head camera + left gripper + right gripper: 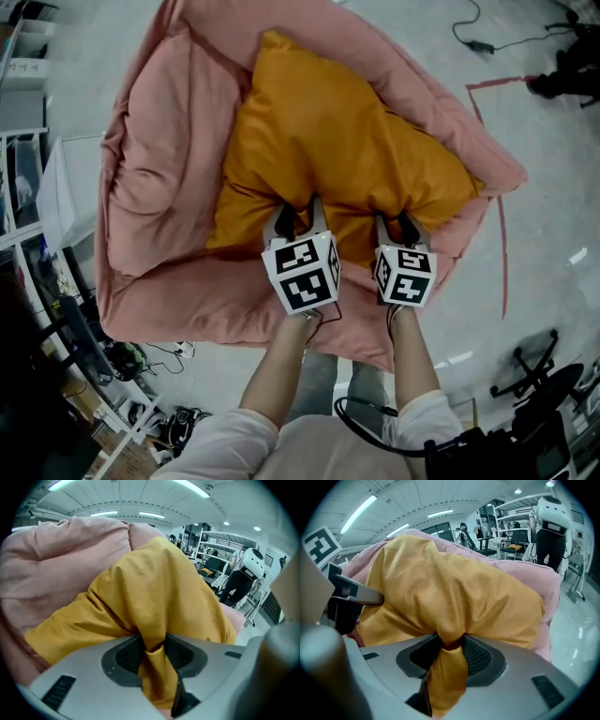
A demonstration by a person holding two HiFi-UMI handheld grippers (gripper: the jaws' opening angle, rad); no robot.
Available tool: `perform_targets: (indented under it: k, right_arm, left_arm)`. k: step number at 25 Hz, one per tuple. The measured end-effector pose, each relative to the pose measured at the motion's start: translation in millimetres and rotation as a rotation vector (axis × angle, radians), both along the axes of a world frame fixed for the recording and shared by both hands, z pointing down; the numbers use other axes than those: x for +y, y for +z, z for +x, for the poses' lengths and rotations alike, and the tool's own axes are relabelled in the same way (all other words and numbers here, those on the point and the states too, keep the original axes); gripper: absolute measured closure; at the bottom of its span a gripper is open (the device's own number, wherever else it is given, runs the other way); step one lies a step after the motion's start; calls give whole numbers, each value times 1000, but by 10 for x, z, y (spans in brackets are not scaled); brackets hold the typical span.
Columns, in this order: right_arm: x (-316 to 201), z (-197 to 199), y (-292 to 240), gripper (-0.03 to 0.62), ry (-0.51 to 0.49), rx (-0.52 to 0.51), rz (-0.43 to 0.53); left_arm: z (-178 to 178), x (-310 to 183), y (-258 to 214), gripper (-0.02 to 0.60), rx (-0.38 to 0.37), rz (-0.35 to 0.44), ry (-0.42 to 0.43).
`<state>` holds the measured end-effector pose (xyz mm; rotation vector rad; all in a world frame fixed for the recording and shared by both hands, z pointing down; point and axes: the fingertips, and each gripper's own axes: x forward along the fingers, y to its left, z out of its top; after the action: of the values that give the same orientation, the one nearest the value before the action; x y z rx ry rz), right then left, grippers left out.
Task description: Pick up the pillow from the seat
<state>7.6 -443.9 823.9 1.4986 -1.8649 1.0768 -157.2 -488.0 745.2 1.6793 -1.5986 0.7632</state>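
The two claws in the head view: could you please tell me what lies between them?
Only the near edge of the orange pillow lies between the left claw and right claw; each pinches a fold of it. The head view shows this.

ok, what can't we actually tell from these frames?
- Head view: the pillow's underside, and whether it has left the seat. Its own bulk covers that.
- Head view: the pillow's near edge, behind the left gripper and right gripper.
- Head view: the seat's far end, cut off by the top edge.
- Both gripper views: whether the pinched fold holds filling or only cover. The fabric itself hides that.
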Motion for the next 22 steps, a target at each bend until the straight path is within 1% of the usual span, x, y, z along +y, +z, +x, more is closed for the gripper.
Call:
perform_targets:
  k: [5,9,11,14,18,22]
  right_arm:
    - [33,0,-50,459,17,-23,-6]
    - [91,13,-134,528,27,-49,6]
    - [128,5,-186,549,25,-53,11]
    - [188,7,-250,554,12,-59,13]
    - [260,76,-401,556,11,-65,34]
    - [300,158,-628,556,24,-54,85]
  left_arm:
    - [61,48,-29,483,19,-4,18]
    - [138,114,-71,526,78,-16,20]
    - [154,159,-118,542,87,-13,29]
    - [165,232,-183,554,74,12,49]
    - [226,322,-334,563,128,39,45]
    - [308,373,-559,566,143,77,72]
